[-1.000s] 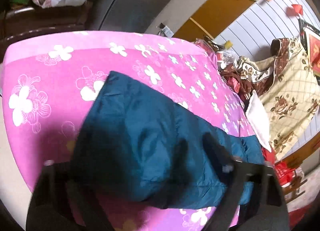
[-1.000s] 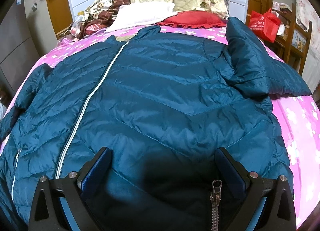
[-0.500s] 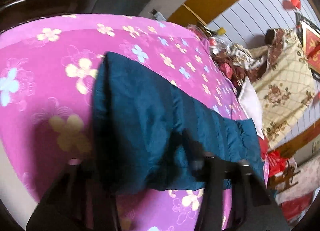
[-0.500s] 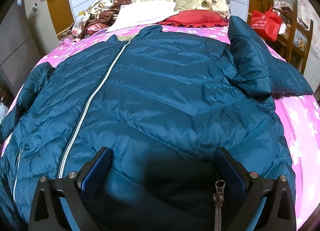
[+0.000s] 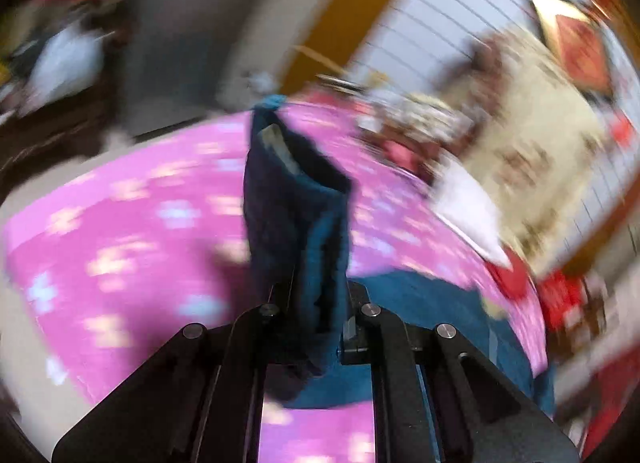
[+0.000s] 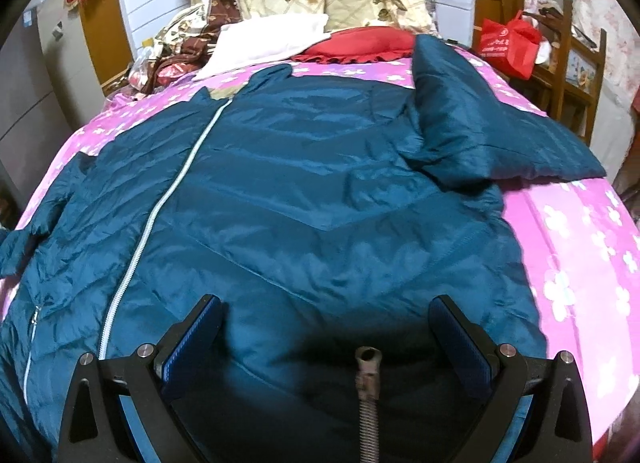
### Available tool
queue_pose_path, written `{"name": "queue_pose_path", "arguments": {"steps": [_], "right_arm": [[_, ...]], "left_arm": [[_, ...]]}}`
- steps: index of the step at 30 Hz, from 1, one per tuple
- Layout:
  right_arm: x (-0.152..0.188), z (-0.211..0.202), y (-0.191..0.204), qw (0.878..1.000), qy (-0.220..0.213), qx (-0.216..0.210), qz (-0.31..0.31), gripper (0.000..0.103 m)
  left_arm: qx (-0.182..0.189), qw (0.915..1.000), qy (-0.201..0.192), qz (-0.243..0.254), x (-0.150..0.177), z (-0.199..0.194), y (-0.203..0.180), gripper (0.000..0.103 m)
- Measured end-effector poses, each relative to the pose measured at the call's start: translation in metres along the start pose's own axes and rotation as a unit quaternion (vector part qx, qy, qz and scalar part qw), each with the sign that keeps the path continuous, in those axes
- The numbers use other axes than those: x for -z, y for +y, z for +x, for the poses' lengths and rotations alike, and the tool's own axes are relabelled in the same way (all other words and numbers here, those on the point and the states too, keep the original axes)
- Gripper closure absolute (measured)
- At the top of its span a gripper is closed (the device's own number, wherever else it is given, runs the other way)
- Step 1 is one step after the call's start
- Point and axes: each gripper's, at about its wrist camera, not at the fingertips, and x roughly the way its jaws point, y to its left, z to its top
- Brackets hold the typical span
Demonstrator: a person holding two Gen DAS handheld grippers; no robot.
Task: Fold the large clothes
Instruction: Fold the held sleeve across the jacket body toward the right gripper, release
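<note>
- The left gripper (image 5: 316,303) points forward and a little downward over the pink flowered bedspread (image 5: 120,247); its two black fingers are pressed together on a bunched fold of teal fabric, the jacket sleeve (image 5: 296,199).
- The sleeve stands up from between the fingers as a narrow, upright column, raised off the bedspread, with a pale label or lining patch showing near its top. The left wrist view is heavily blurred, so finer detail cannot be told.
- Behind and to the right of the fingers, more of the teal cloth lies flat on the bedspread toward the bed's right edge.
- In the right wrist view, the teal quilted jacket (image 6: 320,191) lies spread front-up across the middle of the bed, collar toward the head edge, its pale zipper line (image 6: 160,199) running from the collar toward the near left corner.
- The jacket's other sleeve (image 6: 480,131) is folded up and lies angled toward the bed's right edge.
- The right gripper (image 6: 326,335) hovers low over the jacket's hem at the near edge, held level and pointing toward the head of the bed; its blue-padded fingers (image 6: 192,339) are spread wide apart with nothing between them but the cloth beneath.
- A metal zipper pull (image 6: 366,363) sits at the hem, between the two fingers.
- A white pillow (image 6: 272,39) and a red cushion (image 6: 360,47) lie at the head edge.
</note>
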Motion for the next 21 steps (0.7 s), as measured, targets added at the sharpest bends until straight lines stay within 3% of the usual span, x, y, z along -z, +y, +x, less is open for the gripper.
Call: {"name": "queue_pose_path", "arguments": {"steps": [4,10,16,21], "right_arm": [[0.001,-0.005,-0.014,1.0,-0.002,0.018,0.015,0.0],[0.001,-0.012,-0.031,0.999,-0.005,0.037,0.031,0.0],[0.008,-0.008,-0.047,0.998,0.022,0.055,0.026,0.0],[0.011,-0.005,-0.057,0.998,0.035,0.037,0.034,0.0]], "left_arm": [[0.086,0.9919,0.038,0.086,0.026,0.037,-0.13,0.095],[0.156,0.9703,0.105,0.152,0.089,0.105,-0.286,0.095],[0.216,0.9479,0.166,0.165,0.156,0.158,-0.387,0.095],[0.26,0.9259,0.219,0.166,0.216,0.191,-0.449,0.095]]}}
